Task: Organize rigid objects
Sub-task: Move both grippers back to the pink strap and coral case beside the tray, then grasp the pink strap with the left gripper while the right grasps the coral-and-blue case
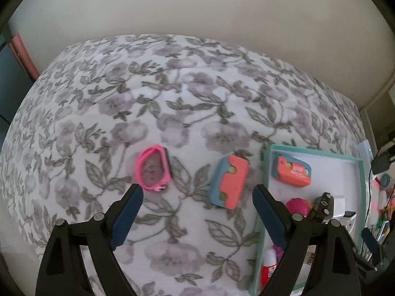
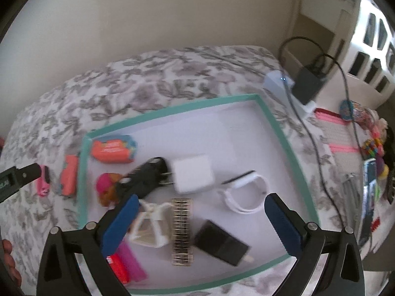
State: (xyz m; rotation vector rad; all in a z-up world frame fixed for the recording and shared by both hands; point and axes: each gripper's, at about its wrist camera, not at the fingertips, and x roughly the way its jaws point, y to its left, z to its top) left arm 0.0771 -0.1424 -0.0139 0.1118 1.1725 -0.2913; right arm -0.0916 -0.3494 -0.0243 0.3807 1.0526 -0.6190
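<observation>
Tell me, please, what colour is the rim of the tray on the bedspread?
The tray's rim is teal green around a white floor, best seen in the right wrist view.

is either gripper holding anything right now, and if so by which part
Nothing is held. The left gripper has open jaws above the floral cover, with nothing between them. The right gripper hangs open over the teal tray, its pads touching nothing.

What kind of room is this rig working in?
Probably a bedroom: the work surface is a soft floral bedspread against a plain wall, with a teal-rimmed tray of small items on it.
</observation>
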